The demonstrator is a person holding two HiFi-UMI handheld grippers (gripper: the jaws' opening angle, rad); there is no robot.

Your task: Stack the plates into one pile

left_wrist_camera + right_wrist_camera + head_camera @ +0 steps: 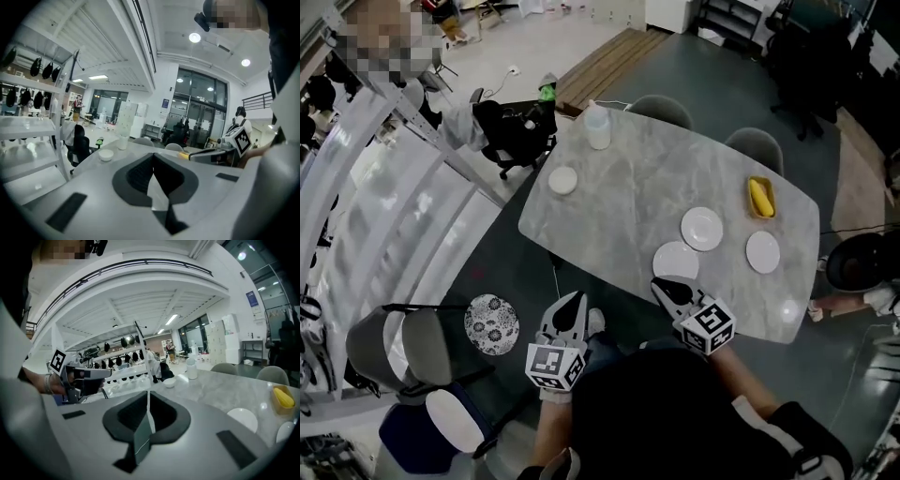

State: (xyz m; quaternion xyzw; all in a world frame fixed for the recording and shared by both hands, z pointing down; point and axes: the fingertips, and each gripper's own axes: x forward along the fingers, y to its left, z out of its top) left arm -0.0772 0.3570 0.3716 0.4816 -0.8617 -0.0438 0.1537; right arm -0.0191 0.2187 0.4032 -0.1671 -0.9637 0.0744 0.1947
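Three white plates (701, 228) on the grey surface (628, 187), nearest plate (676, 262) just ahead of the closed, empty right gripper (666, 289), left gripper (575, 304) also closed, off the surface's edge

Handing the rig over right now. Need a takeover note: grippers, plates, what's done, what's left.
Left gripper: shut, empty, short of the table's near edge.
Right gripper: shut, empty, at the near edge beside the nearest plate.
Plates: three white ones lie apart on the table's right part: the nearest plate, the middle plate and the right plate. A small white dish sits alone at the table's left end. A patterned plate is off the table, by a chair.
Done: nothing stacked.
Left: everything. Probably start with the nearest plate.
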